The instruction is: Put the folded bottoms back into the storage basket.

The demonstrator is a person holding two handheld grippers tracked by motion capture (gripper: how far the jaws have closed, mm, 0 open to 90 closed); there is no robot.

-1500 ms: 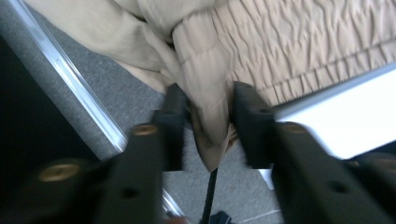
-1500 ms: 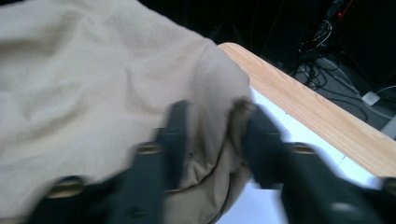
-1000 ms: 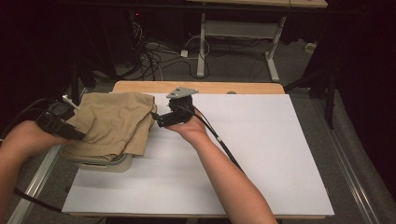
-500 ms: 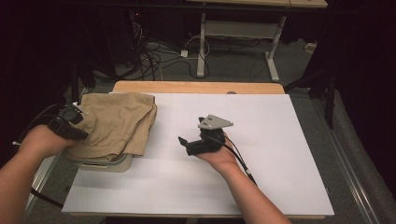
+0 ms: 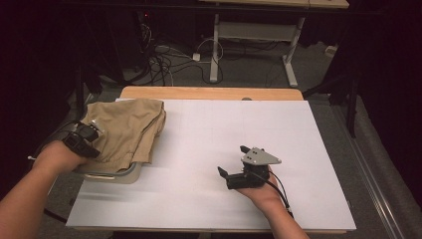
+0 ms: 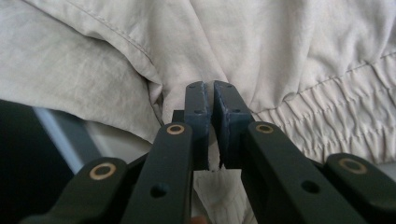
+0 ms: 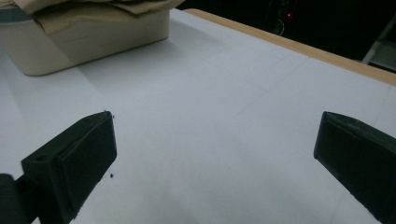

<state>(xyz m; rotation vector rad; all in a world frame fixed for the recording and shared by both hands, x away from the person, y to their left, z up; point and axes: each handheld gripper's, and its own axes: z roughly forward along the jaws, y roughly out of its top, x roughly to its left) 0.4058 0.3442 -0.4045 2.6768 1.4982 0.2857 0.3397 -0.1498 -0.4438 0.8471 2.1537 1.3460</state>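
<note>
My left claw [image 5: 89, 133] sits at the left edge of the counter [image 5: 209, 199], resting on the near-left part of the tan garment [image 5: 130, 130]. In the left gripper view, the left claw [image 6: 209, 100] has just been closing, and its two pads are now pressed together on a fold of the garment [image 6: 289, 51], with cloth bunched around the tips and a strip of fabric hanging below the pads. A gathered, elasticated band of the garment runs to the right of the claw in that view.

The garment lies crumpled in and over a cream-coloured tub [image 5: 112, 174] that stands on the near-left area of the counter. The cloth drapes over the tub's rim on the far and right sides. In the right gripper view, the tub [image 7: 84, 39] appears at the upper left with the garment [image 7: 93, 9] spilling over its top edge.

To the right, well apart from the tub, my right claw [image 5: 234, 160] is held just above the bare white counter surface, pointing left toward the tub. Its jaws are spread wide with nothing between them. In the right gripper view, the right claw [image 7: 212, 149] frames bare white counter [image 7: 210, 93]. The grey three-cornered plate [image 5: 260, 157] sits on top of the right claw.
</note>
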